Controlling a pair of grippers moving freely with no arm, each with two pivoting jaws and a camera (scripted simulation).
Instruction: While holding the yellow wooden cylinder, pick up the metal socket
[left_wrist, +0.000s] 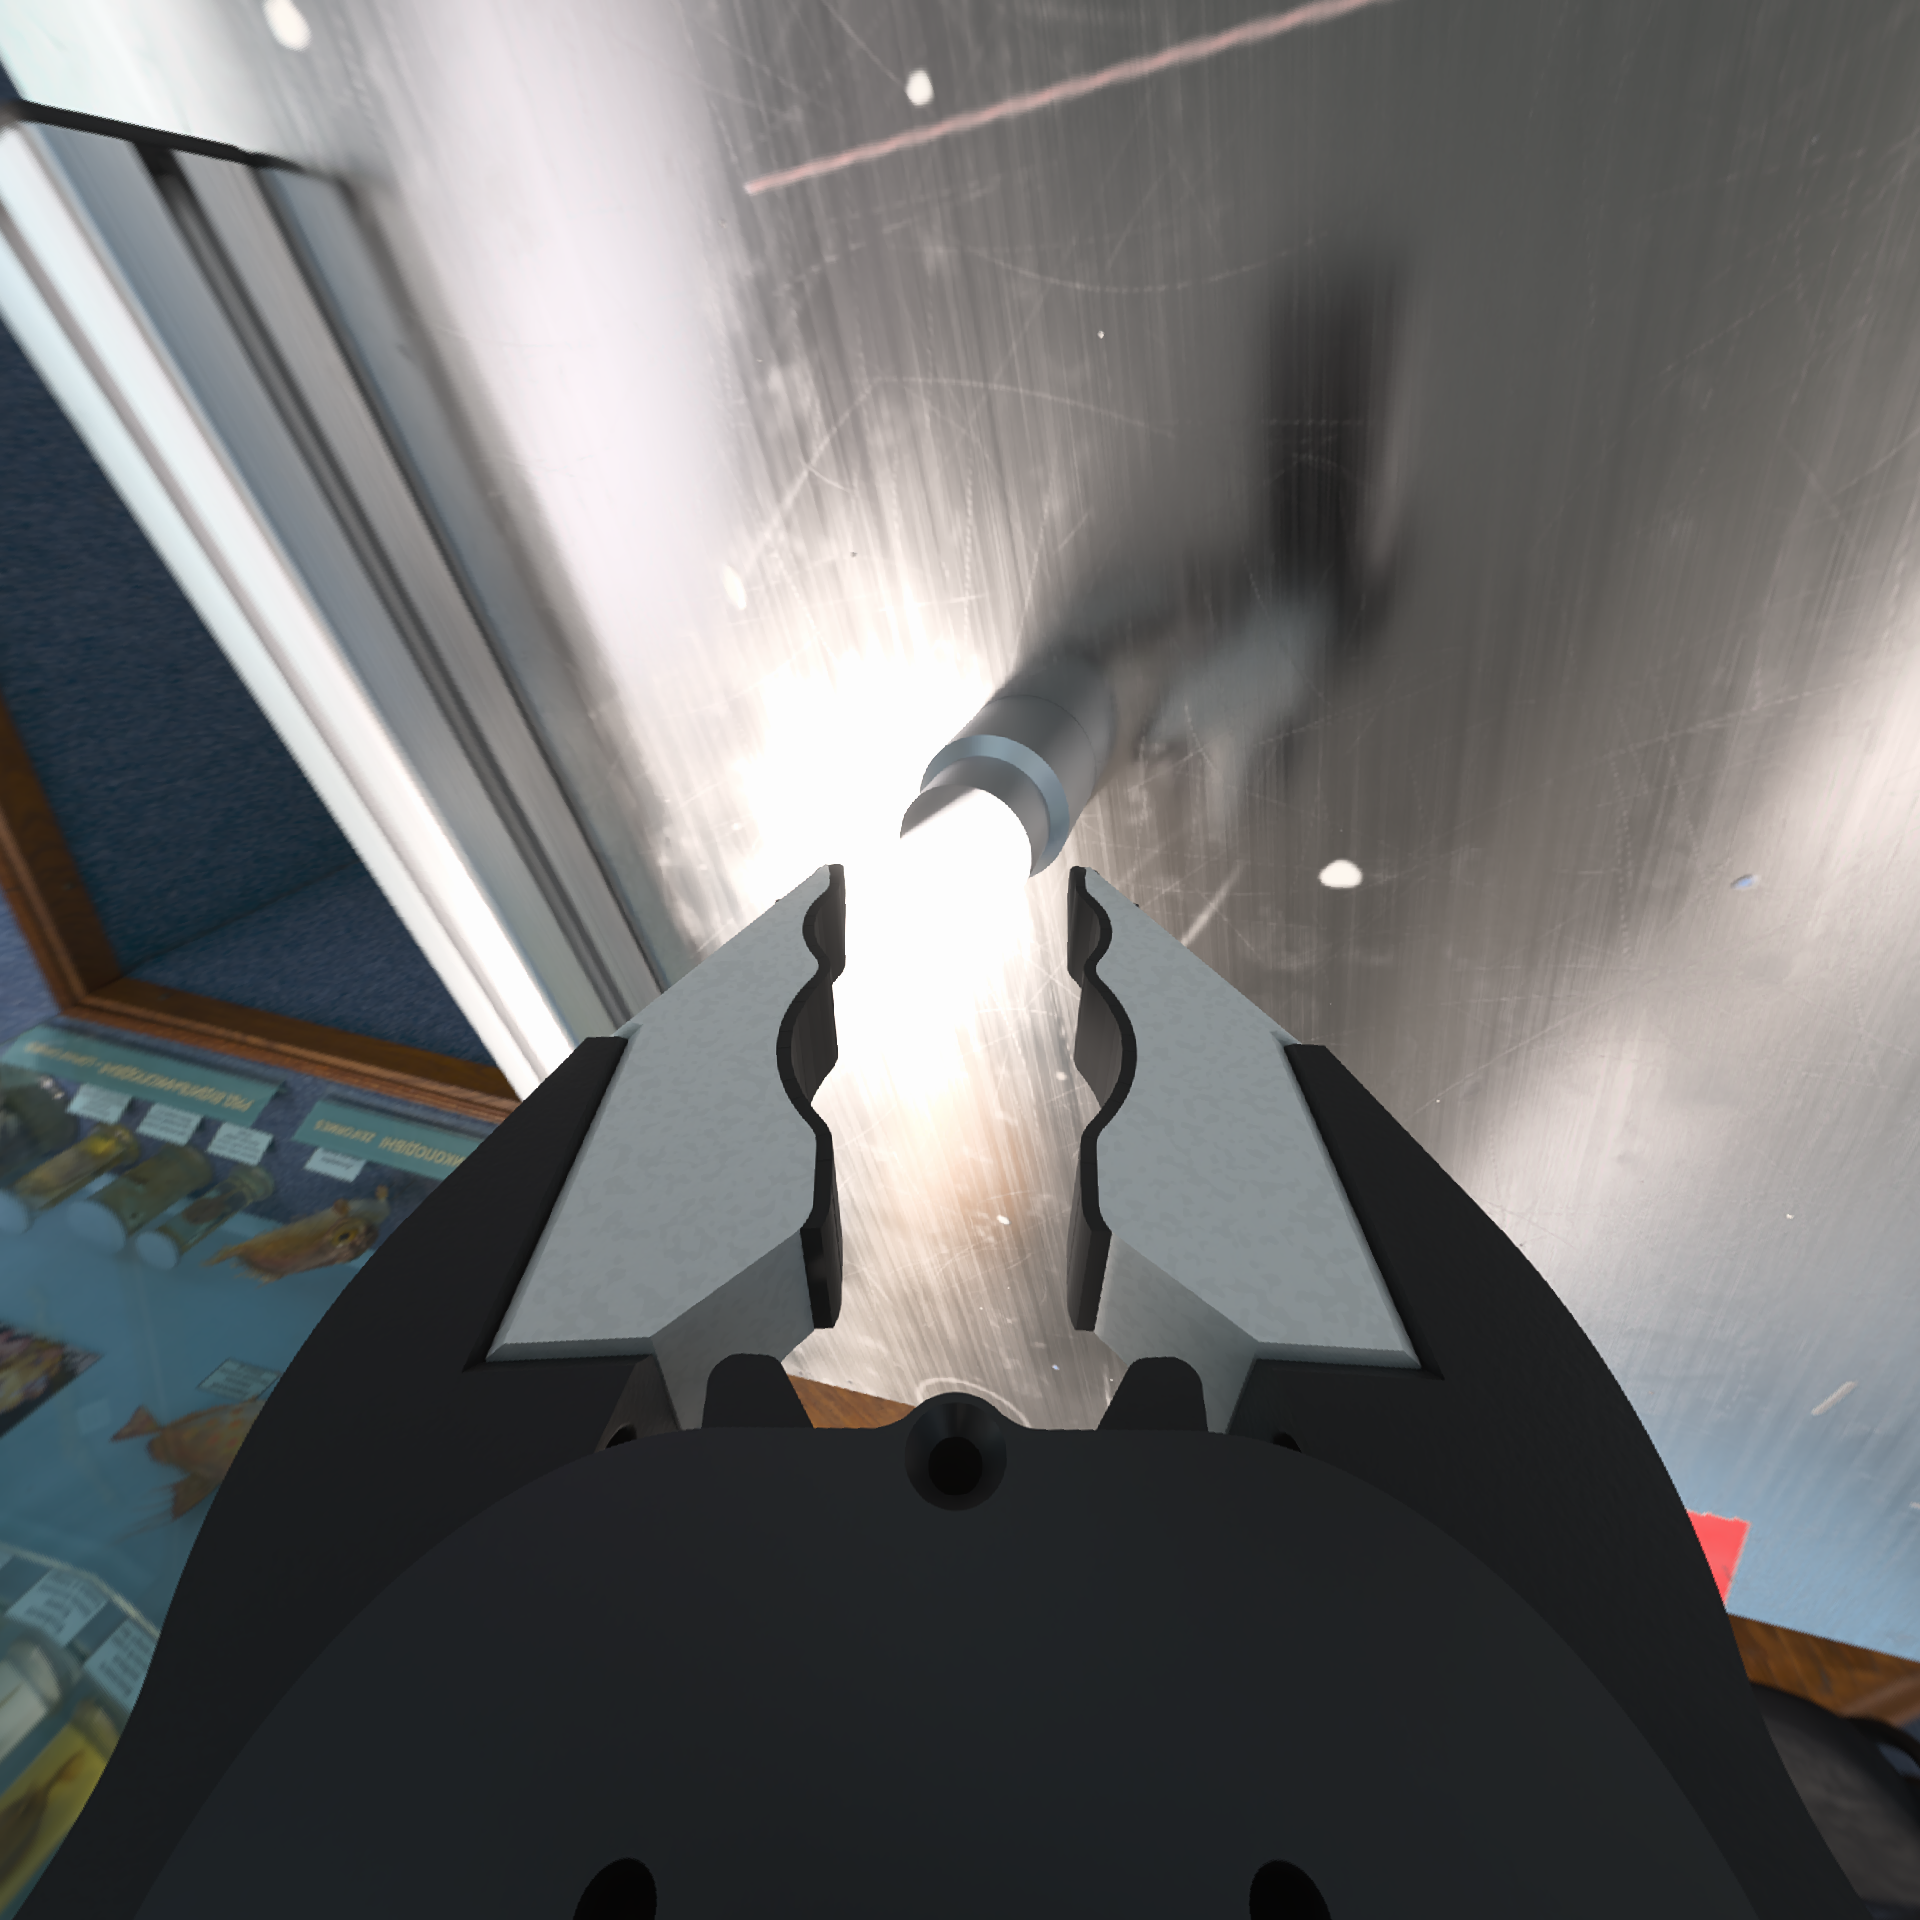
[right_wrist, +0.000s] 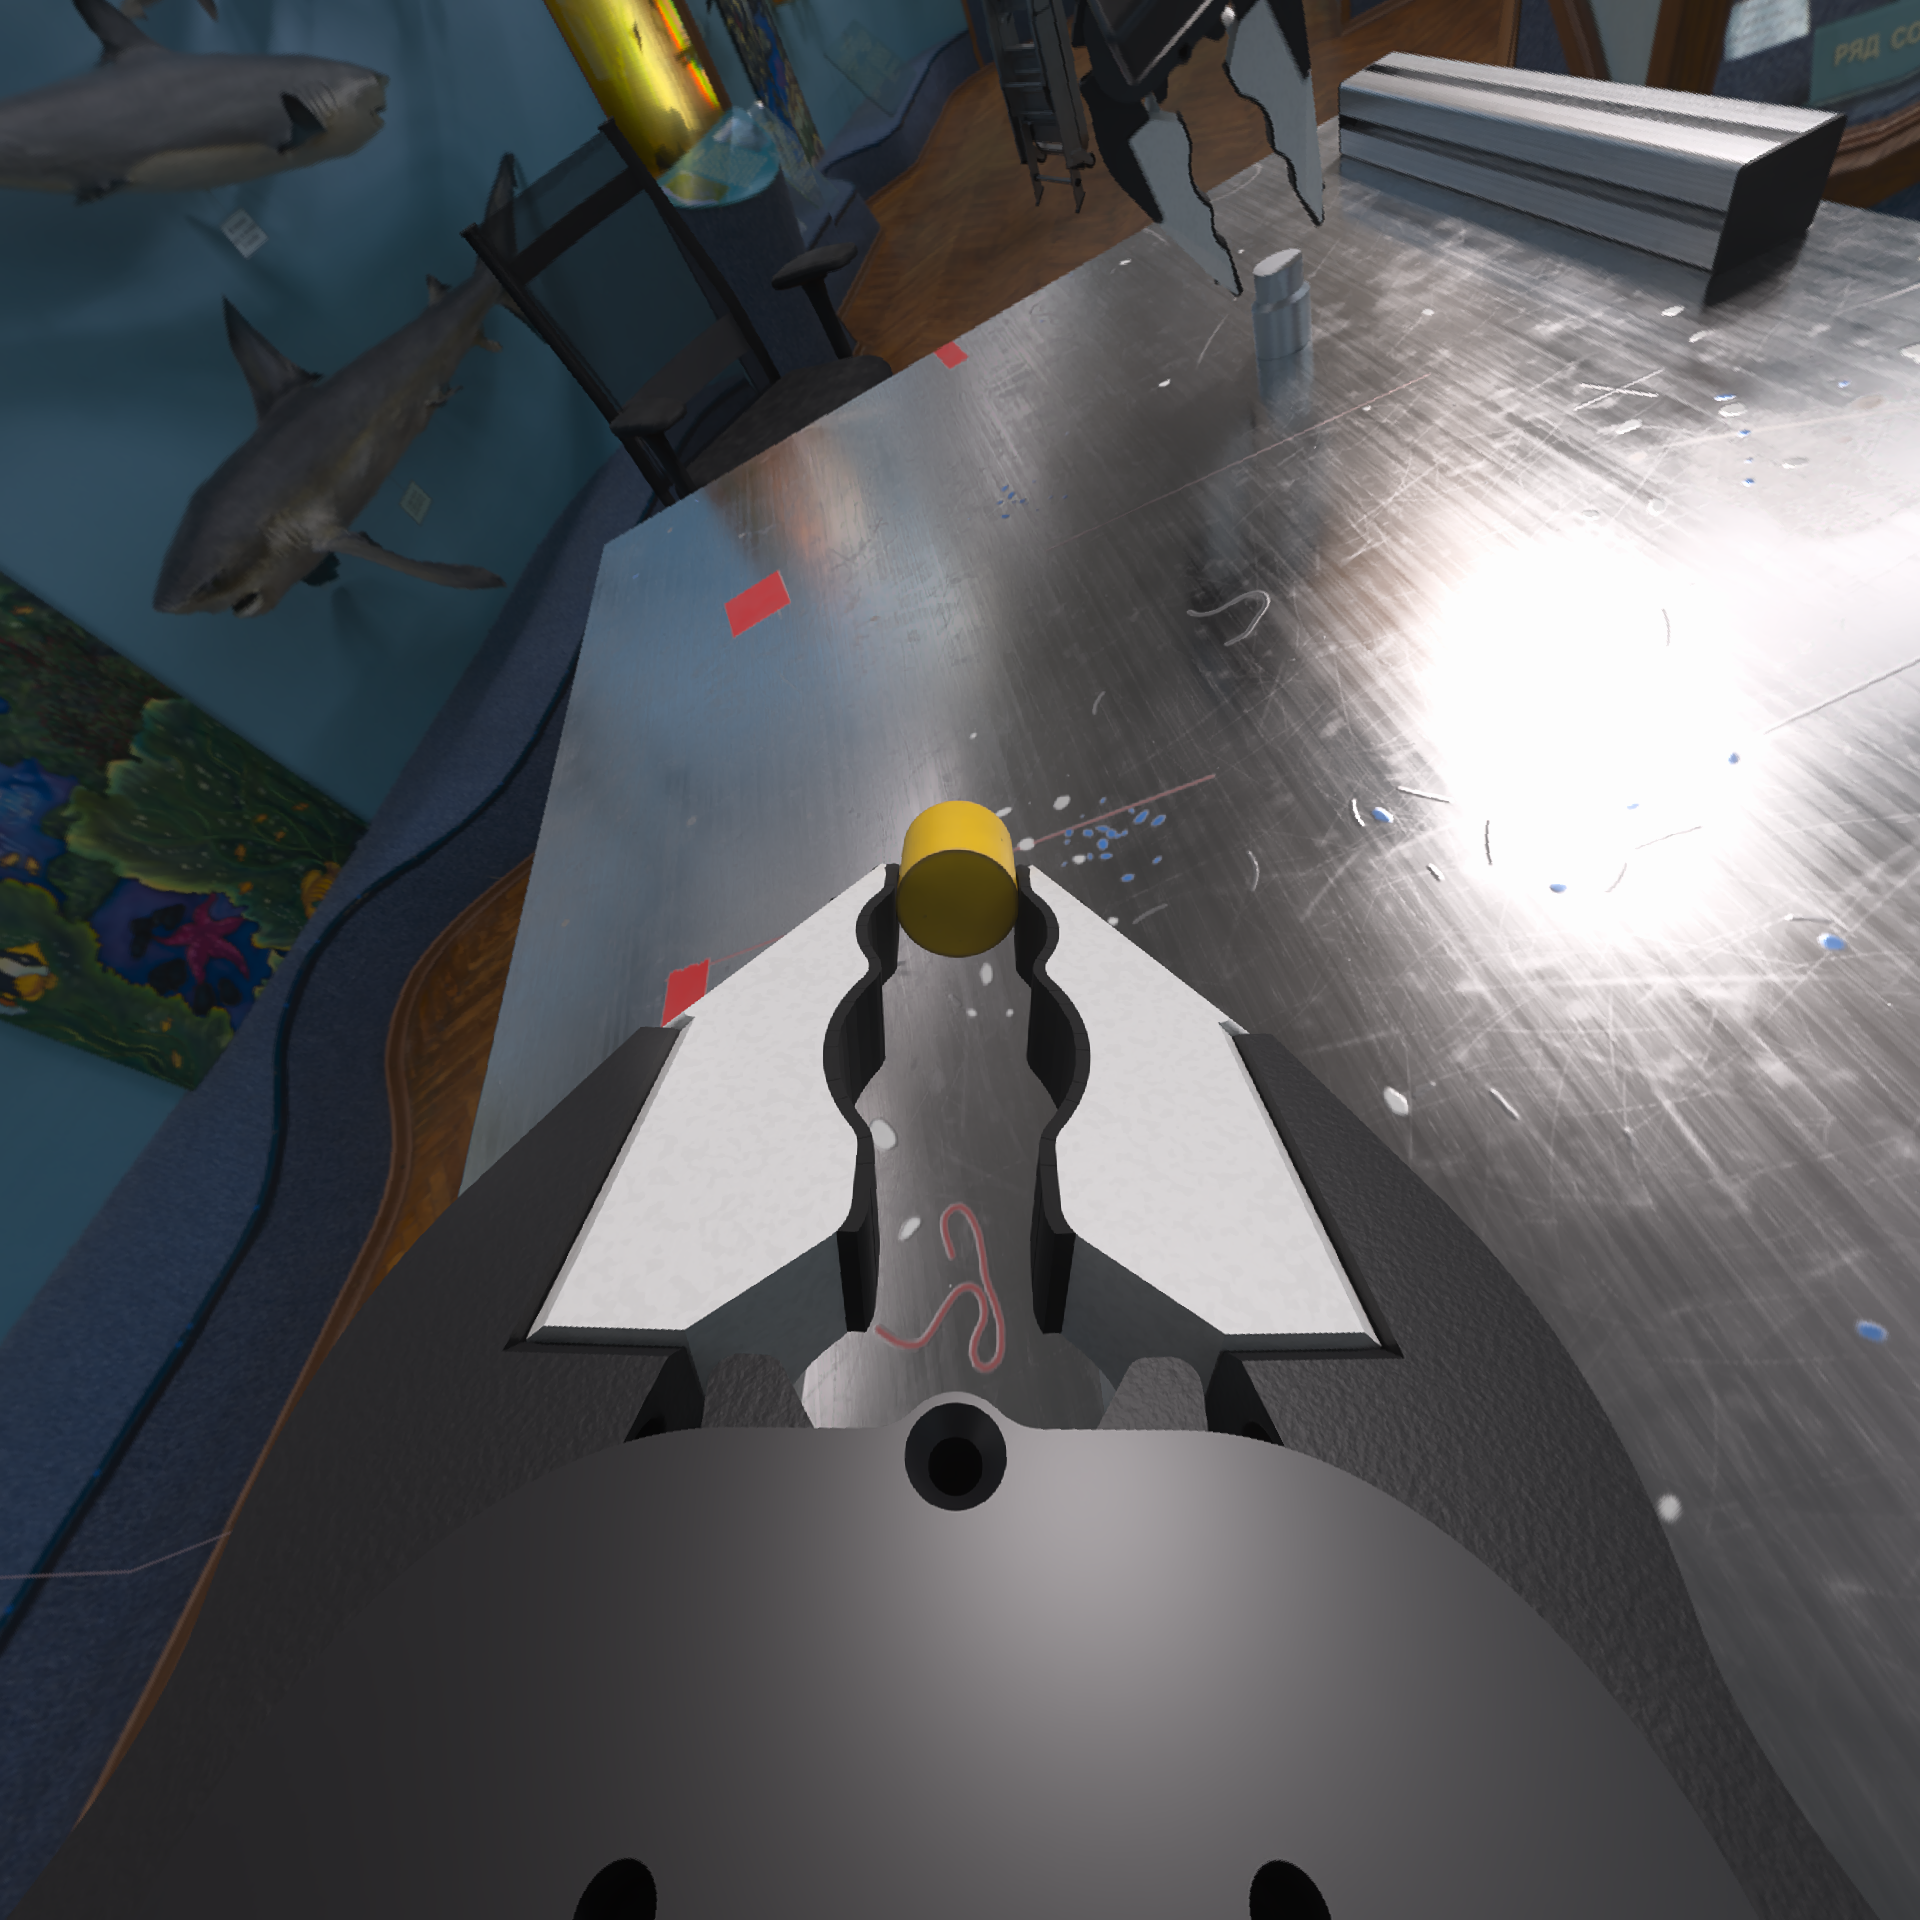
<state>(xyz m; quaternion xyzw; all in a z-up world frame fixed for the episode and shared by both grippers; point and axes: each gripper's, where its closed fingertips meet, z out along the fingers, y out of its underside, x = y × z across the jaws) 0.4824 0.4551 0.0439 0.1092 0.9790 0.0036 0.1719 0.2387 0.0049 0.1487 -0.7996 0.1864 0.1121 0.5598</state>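
My left wrist camera is looking steeply down along the left gripper (left_wrist: 956, 883) at the scratched metal table (left_wrist: 1455, 416), sitting close above it, with the metal socket (left_wrist: 1023, 743) just past the fingertips. My right wrist camera is riding higher and farther back, looking forward along the right gripper (right_wrist: 956, 883) and across the length of the table (right_wrist: 1351, 935) toward its far end. Both views are sharing the tabletop and the socket (right_wrist: 1280, 312); the right view is also catching the left gripper (right_wrist: 1262, 218) hanging over it, far ahead.
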